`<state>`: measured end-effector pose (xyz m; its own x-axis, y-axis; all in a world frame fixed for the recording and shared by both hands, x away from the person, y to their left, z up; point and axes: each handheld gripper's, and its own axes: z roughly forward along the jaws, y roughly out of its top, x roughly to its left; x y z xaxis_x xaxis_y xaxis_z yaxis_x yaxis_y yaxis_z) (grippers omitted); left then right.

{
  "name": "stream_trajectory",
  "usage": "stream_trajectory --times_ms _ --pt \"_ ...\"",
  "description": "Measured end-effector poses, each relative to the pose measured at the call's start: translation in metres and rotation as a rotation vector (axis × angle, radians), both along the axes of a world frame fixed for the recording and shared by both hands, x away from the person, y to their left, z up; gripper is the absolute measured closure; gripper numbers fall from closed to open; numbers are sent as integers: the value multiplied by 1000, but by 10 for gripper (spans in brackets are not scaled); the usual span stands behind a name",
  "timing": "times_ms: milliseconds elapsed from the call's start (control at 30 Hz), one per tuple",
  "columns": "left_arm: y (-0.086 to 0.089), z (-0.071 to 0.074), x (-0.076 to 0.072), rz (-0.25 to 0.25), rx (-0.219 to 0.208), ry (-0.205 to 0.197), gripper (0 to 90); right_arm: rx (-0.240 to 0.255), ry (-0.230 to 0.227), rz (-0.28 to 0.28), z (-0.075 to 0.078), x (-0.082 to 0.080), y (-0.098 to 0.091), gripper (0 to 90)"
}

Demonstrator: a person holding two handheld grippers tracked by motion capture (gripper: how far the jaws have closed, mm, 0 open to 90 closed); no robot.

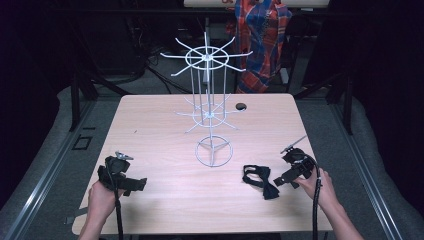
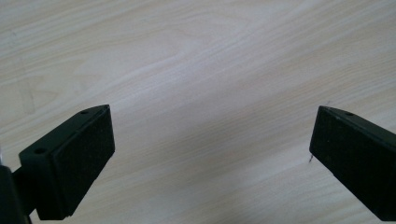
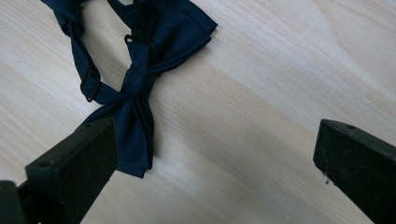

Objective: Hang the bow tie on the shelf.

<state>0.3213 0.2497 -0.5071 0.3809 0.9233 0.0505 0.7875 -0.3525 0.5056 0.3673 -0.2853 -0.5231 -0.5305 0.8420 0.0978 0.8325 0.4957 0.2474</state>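
Near the table's (image 1: 150,120) front edge, both grippers' fingers (image 3: 74,163) spread, bow tie (image 3: 140,79) seemingly untouched.

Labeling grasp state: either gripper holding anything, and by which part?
Nothing held. Left gripper open over bare table; right gripper open beside the bow tie.

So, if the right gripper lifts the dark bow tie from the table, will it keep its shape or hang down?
The bow tie will probably droop: it is thin folded fabric, and its strap lies in a loose loop. It looks light, so it should lift easily. The smooth cloth may slip, so gripping the knot seems safer than a wing tip.
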Motion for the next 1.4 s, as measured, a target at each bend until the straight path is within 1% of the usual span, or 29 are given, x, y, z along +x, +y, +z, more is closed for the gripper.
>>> stream_trajectory --times_ms 133,167,233,300,367,400,433,500,533,567,600,633,667,700,733,767,800,833,867,900,1000,1033,1067,1133,1200,1233,1300,1333,1400 --pt "1 1 -1 0 18 -22 1 3 0 9 1 0 0 0" --pt "1 1 -1 -3 22 -27 1 23 -6 1 -1 -1 2 2" --pt "0 1 -2 -5 24 -28 1 26 -12 16 -2 0 4 2" --pt "-1 1 -2 -14 28 -33 1 -4 -7 32 -3 1 6 4" --pt "-1 1 -3 -17 30 -30 1 5 -12 41 -3 2 8 5" --pt "0 1 -5 -14 31 -35 0 25 -8 33 -3 3 10 10" --pt "2 2 -6 -8 27 -45 0 24 -23 31 -2 3 13 36" --pt "6 4 -8 8 11 -60 0 25 -20 39 -1 4 15 107" --pt "8 4 -9 15 7 -65 0 25 -20 39 -1 4 15 107" --pt "9 5 -9 23 6 -70 0 40 -13 22 -1 4 18 143" --pt "9 5 -8 27 4 -70 0 49 -25 22 -2 3 20 153" --pt "8 5 -8 23 5 -71 0 47 -29 27 -1 3 21 162" --pt "8 5 -8 20 6 -72 0 69 -25 28 0 3 24 209" --pt "7 5 -8 18 9 -70 0 63 -36 24 0 3 25 236" --pt "7 5 -8 15 8 -70 0 63 -36 24 0 3 25 236" --pt "6 4 -7 12 9 -71 0 66 -15 22 1 2 27 252" --pt "6 4 -7 11 7 -71 0 86 -37 20 -1 3 29 274" --pt "6 4 -7 9 7 -70 0 74 -31 29 -2 4 29 300" --pt "6 4 -7 11 7 -70 0 85 -27 29 -3 3 33 336" --pt "6 4 -7 11 7 -70 0 85 -39 34 -4 3 34 358" --pt "5 4 -7 11 8 -69 0 79 -29 21 -4 4 36 399" --pt "5 4 -6 10 4 -67 0 96 -45 29 -6 5 39 444" --pt "5 4 -6 10 4 -67 0 79 -48 14 -5 5 40 450" --pt "5 4 -6 10 -2 -63 0 74 -36 6 -5 6 42 461" --pt "5 4 -6 11 -3 -63 0 79 -41 13 -9 7 46 484" --pt "5 4 -7 14 -3 -63 0 48 -26 14 -10 8 50 509" --pt "5 4 -6 12 -4 -63 0 56 -34 1 -12 7 53 525" --pt "4 4 -6 11 -6 -64 1 33 -22 14 -13 7 55 535" --pt "2 3 -5 2 -3 -63 0 26 -24 22 -14 7 56 550"
